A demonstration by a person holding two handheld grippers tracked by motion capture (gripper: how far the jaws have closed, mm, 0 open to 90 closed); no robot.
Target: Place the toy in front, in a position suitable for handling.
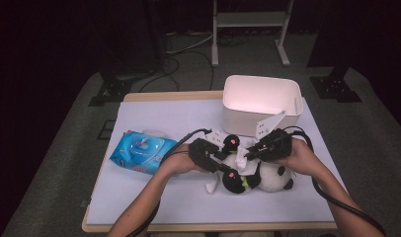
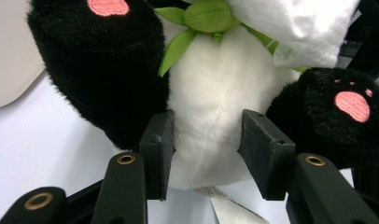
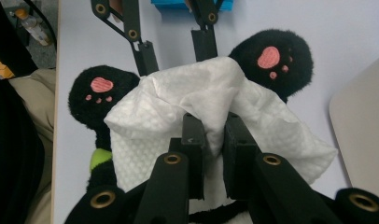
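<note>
– What does the toy look like?
– A plush panda lying on the white worktop in front of the white bin: white belly, black paws with pink pads, a green leaf at its neck.
– And the grippers?
– The left gripper has its fingers clenched on the belly between the legs. The right gripper pinches a white wet wipe draped over the panda.

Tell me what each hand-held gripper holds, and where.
Left hand-held gripper: white belly of the black-and-white plush panda, between its legs. Right hand-held gripper: a bunched fold of the white wet wipe.
</note>
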